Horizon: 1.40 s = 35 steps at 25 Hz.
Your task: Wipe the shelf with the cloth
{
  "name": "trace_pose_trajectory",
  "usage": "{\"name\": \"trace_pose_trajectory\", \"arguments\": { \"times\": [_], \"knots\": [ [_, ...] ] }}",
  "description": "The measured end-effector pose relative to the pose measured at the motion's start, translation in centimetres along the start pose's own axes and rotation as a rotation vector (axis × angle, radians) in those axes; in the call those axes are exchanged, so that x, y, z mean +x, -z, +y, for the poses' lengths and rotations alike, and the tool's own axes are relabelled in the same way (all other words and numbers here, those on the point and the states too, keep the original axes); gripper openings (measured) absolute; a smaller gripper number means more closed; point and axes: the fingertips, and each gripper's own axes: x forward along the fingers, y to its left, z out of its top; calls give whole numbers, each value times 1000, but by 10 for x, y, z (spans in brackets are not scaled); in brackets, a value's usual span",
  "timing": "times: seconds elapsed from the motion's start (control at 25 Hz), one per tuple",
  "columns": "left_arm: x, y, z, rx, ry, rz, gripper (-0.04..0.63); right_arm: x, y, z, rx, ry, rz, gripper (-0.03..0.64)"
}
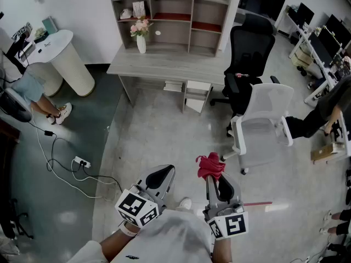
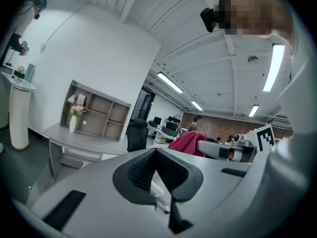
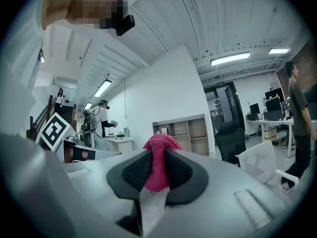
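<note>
The grey shelf unit (image 1: pixel 170 15) stands on a grey desk (image 1: pixel 164 64) against the far wall, several steps ahead of me. My right gripper (image 1: pixel 211 174) is shut on a red cloth (image 1: pixel 210 166), which bunches up above its jaws. In the right gripper view the cloth (image 3: pixel 159 142) is pinched between the dark pads, with the shelf (image 3: pixel 183 130) small in the distance. My left gripper (image 1: pixel 163 173) is held beside it, shut and holding nothing. In the left gripper view its tips (image 2: pixel 157 151) meet, and the cloth (image 2: pixel 185 143) shows to the right.
A vase of flowers (image 1: pixel 141 34) stands on the desk's left part. A black office chair (image 1: pixel 249 59) and a white chair (image 1: pixel 263 125) stand right of the path. A white round pedestal table (image 1: pixel 63 56), a seated person (image 1: pixel 33 92) and a power strip with cables (image 1: pixel 81 162) lie left.
</note>
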Motion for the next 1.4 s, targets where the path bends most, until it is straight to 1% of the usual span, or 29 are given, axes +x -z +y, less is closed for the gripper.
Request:
{"name": "trace_pose_trajectory", "arguments": {
  "times": [0.16,0.24,0.32,0.44,0.52,0.6,0.72,0.84,1.0,1.16,1.4],
  "knots": [
    [1,-3,-22,-1,-26,-38,2,-16,-5,-14,-57,-3,12,78],
    [0,-5,-25,16,-53,-59,2,-22,-2,-19,-52,-9,15,78],
    [2,-5,-28,52,-77,-60,2,-29,0,-24,-45,-21,14,78],
    [4,-7,-42,88,-73,-56,2,-41,-2,-30,-13,-47,-12,78],
    [6,-6,-49,81,-75,-65,2,-47,-2,-36,20,-60,-28,78],
    [9,1,-56,74,-93,-67,2,-53,3,-43,29,-61,-26,78],
    [12,18,-73,50,-98,-43,2,-66,12,-56,53,-55,-16,78],
    [16,24,-82,40,-96,-28,2,-67,14,-66,68,-49,-23,78],
    [25,28,-78,21,-100,-18,2,-63,12,-72,54,-69,-20,78],
    [45,21,-68,15,-90,-19,2,-50,14,-89,46,-51,-2,79],
    [84,7,-33,-3,-68,-21,2,-5,9,-107,47,-39,1,79]
  ]
}}
